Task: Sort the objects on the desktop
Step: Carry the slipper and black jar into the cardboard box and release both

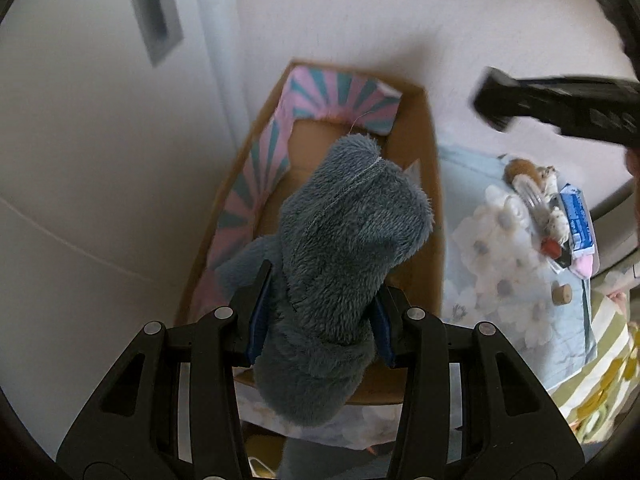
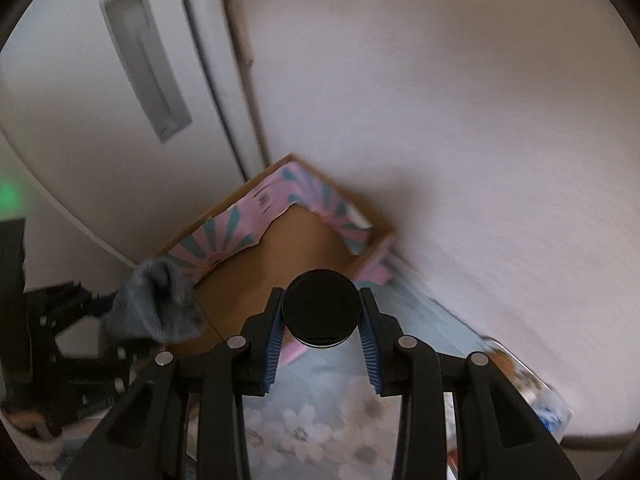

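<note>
My left gripper [image 1: 320,312] is shut on a grey plush toy [image 1: 340,240] and holds it above a cardboard box [image 1: 424,184] with a pink and teal lining. The toy also shows in the right wrist view [image 2: 156,304], at the box's [image 2: 256,264] left edge. My right gripper [image 2: 322,340] is shut on a round black disc-shaped object [image 2: 320,308], held just in front of the box's near side. The right gripper shows as a dark blurred shape in the left wrist view [image 1: 560,108].
A floral light-blue cloth [image 1: 500,280] covers the desk. On it at the right lie a small pile of items [image 1: 552,216] and a cork [image 1: 562,294]. A white wall [image 2: 460,120] and a white door [image 2: 100,120] stand behind the box.
</note>
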Demonstrator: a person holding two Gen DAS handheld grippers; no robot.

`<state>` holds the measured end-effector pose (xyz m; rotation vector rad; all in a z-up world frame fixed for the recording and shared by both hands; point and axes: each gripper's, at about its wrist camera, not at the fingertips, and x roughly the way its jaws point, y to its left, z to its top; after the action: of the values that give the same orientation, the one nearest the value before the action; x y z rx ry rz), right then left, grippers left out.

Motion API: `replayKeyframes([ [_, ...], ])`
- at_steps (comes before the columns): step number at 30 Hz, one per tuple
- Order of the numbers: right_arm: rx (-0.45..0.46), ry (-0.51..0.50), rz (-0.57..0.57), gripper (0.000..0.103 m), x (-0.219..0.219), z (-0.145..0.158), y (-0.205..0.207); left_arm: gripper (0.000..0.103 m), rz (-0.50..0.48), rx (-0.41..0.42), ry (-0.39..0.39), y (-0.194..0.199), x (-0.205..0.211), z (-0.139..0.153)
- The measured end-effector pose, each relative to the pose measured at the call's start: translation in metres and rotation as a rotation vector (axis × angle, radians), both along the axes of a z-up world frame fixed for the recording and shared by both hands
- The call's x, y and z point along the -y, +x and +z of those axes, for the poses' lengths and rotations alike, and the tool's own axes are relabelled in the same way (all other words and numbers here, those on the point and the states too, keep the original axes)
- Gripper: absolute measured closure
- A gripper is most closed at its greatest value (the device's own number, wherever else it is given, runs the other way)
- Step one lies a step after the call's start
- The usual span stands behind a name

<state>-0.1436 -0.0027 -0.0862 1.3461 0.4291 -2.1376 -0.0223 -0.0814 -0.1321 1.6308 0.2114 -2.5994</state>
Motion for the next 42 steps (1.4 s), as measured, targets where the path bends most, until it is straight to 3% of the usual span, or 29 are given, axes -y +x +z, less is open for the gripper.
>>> replayKeyframes([
  [6,0.108,0.064,0.047,0.071,0.037,-0.055,-0.021,0.063,0.01,0.057,0.036,0.0,0.005,-0.03],
  [14,0.194,0.094,0.073,0.071,0.068,-0.087,-0.036,0.063,0.009,0.086,0.051,-0.011,0.004,-0.044],
  [16,0.208,0.092,0.066,0.071,0.071,-0.092,-0.038,0.059,0.012,0.091,0.062,-0.013,0.006,-0.044],
  [17,0.219,0.089,0.062,0.071,0.072,-0.094,-0.039,0.049,0.017,0.092,0.072,-0.014,0.008,-0.044],
  [18,0.231,0.089,0.051,0.069,0.072,-0.098,-0.042,0.029,0.024,0.097,0.085,-0.014,0.009,-0.046],
  [20,0.245,0.089,0.014,0.055,0.072,-0.103,-0.047,0.0,0.049,0.106,0.098,-0.014,0.013,-0.047],
  [21,0.248,0.081,-0.009,0.052,0.07,-0.103,-0.05,0.0,0.058,0.108,0.103,-0.014,0.015,-0.047],
  [26,0.217,0.012,-0.084,0.043,0.059,-0.089,-0.052,0.0,0.063,0.098,0.12,-0.011,0.021,-0.039],
  [30,0.128,-0.053,-0.107,0.025,0.048,-0.066,-0.039,0.0,0.055,0.054,0.123,-0.008,0.026,-0.024],
  [35,0.048,0.01,-0.103,0.025,0.05,-0.042,-0.021,0.0,0.002,0.037,0.104,-0.009,0.023,-0.011],
  [39,-0.019,-0.007,-0.132,0.025,0.036,-0.011,-0.007,0.0,-0.029,0.006,0.018,-0.006,0.017,0.002],
  [42,-0.014,-0.051,-0.146,0.025,0.028,0.001,0.0,0.0,-0.041,-0.008,-0.028,-0.003,0.012,0.014],
])
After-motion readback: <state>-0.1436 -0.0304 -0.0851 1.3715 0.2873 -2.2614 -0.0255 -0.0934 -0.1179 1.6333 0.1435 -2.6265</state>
